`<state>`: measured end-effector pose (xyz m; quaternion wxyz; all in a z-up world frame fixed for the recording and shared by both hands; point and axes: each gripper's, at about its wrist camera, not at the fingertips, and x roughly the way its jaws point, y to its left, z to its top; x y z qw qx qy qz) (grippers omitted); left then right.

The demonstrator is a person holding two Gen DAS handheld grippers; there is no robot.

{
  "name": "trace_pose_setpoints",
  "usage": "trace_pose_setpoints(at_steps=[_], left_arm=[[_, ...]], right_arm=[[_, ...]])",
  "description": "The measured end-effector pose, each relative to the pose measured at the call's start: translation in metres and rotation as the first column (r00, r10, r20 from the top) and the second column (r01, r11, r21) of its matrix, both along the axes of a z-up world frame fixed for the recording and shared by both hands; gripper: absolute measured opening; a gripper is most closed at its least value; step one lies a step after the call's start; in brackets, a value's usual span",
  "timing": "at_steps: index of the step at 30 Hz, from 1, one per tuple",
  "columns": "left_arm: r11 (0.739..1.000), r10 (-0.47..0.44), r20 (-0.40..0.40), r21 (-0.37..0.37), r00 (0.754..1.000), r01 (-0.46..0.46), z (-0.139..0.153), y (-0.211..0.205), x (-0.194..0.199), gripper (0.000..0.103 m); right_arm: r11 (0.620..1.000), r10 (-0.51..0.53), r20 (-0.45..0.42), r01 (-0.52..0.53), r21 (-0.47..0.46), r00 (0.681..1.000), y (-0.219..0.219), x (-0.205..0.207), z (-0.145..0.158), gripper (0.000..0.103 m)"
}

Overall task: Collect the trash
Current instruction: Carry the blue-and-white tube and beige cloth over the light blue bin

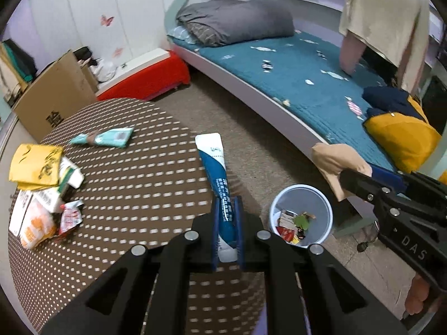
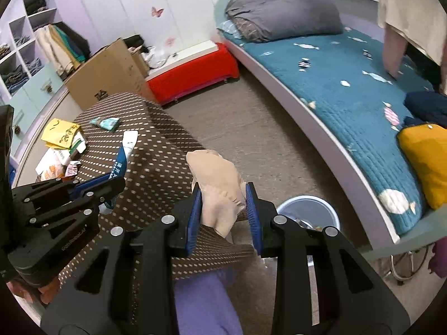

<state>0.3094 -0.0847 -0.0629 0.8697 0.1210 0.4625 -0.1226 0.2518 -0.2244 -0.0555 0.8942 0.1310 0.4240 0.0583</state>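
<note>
My left gripper (image 1: 226, 203) is shut on a blue and white tube (image 1: 216, 173), held above the right edge of the round brown dotted table (image 1: 134, 178). The tube also shows in the right wrist view (image 2: 124, 153). My right gripper (image 2: 223, 192) is shut on a crumpled beige paper wad (image 2: 220, 184), held above the table's edge; the wad also shows in the left wrist view (image 1: 335, 164). A pale blue trash bin (image 1: 301, 215) with wrappers inside stands on the floor, right of the table and below both grippers; its rim shows in the right wrist view (image 2: 310, 206).
On the table lie a teal wrapper (image 1: 106, 136), a yellow packet (image 1: 35, 166) and several white and red wrappers (image 1: 47, 215). A cardboard box (image 1: 53, 100) and a red bench (image 1: 148, 78) stand behind. A bed with a blue cover (image 1: 301, 83) runs along the right.
</note>
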Motion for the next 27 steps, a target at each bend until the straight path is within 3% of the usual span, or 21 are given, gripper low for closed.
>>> trace_pose_setpoints(at_steps=[14,27], left_arm=[[0.987,-0.157,-0.063,0.016,0.986,0.158,-0.026,-0.091,-0.013,0.01],[0.95,-0.293,-0.2,0.053,0.935,0.309,-0.085,-0.175,-0.014,0.01]], right_arm=[[0.989,-0.149,-0.039,0.149,0.001,0.988,-0.076,-0.037,-0.015,0.03],[0.954,-0.295,-0.144,0.3,0.015,0.945,-0.147,-0.058,-0.059,0.03]])
